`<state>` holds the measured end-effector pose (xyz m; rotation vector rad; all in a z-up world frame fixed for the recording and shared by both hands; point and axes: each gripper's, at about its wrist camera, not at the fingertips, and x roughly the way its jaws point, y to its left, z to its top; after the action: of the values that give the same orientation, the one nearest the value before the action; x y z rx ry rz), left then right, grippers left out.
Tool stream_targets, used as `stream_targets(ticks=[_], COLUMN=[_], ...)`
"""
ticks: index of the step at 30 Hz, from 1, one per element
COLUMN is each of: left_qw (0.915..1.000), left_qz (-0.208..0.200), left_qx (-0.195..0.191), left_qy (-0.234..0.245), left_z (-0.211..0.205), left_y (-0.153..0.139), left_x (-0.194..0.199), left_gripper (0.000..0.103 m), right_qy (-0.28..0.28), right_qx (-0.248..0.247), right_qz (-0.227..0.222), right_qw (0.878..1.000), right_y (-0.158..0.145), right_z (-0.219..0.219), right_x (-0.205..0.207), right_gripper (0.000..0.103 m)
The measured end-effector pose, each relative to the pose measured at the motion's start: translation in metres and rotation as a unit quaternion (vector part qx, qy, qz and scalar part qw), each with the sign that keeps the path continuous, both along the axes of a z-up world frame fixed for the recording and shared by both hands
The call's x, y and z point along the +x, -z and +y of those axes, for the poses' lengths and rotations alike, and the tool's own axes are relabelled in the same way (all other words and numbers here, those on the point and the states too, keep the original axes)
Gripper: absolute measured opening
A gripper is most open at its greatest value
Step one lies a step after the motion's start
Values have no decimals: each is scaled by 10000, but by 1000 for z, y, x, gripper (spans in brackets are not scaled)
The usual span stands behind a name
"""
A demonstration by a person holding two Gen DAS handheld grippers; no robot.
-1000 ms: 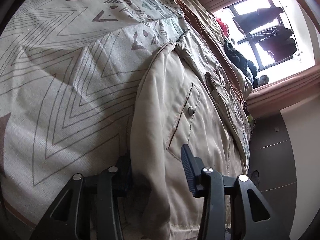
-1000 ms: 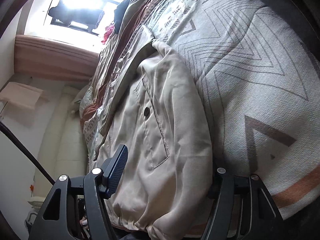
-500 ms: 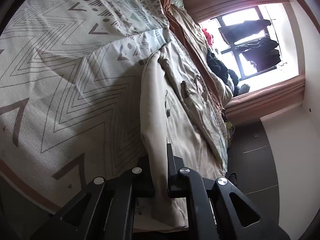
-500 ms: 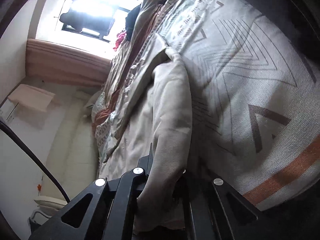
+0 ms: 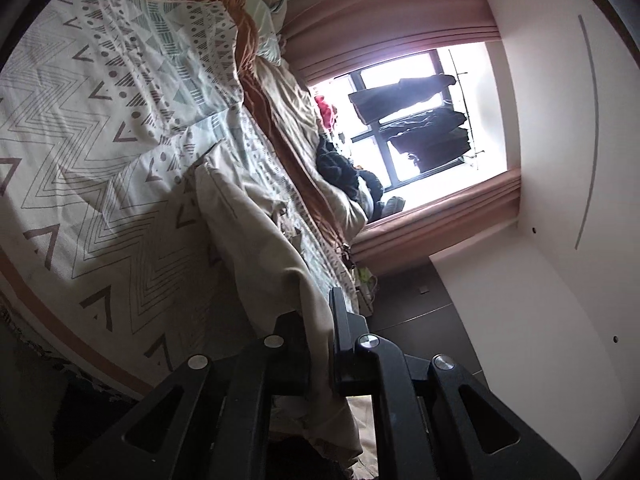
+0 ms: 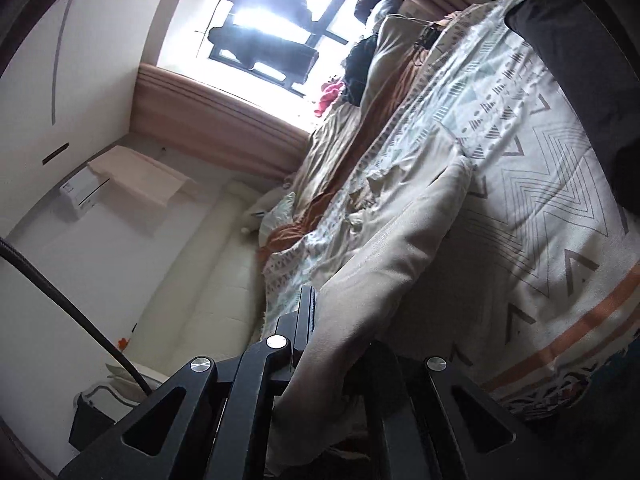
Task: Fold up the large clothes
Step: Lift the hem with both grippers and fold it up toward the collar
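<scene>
A bed under a zigzag-patterned blanket, broad and flat, good ground for laying out and folding large clothes. Along its far side, toward the curtained window, a rumpled heap of bedding and dark and red clothes, apparently pushed aside to keep the working area free. Across the blanket, a beige jacket, far end resting on the bed, near edge raised clear of it and drawn taut toward the cameras. Probably lifted this way so the near edge can be carried over the rest for a fold. Left tool clamped tight on one part of that near edge, cloth pinched between the jaws. Right tool likewise clamped on the jacket's near edge, fabric draping over and below the fingers. Two grips, well apart it seems, likely chosen to keep the edge straight and stop the cloth bunching.
</scene>
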<state>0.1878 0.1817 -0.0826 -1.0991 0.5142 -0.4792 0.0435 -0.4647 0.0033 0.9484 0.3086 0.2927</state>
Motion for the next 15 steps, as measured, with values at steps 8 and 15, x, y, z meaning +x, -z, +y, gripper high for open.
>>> stream_targets(ticks=[8, 15], left_qw=[9975, 9932], left_qz=[-692, -1132], left_qx=[-142, -226], left_qy=[-60, -115], left_z=[16, 23], left_y=[-45, -70], left_x=[-63, -93], left_gripper=[10, 10], right_qy=[-156, -199], right_qx=[-232, -359], right_qz=[-563, -908], right_qw=[9980, 9950], right_y=[-30, -40], right_z=[17, 20], right_x=[-55, -67], right_gripper=[1, 1])
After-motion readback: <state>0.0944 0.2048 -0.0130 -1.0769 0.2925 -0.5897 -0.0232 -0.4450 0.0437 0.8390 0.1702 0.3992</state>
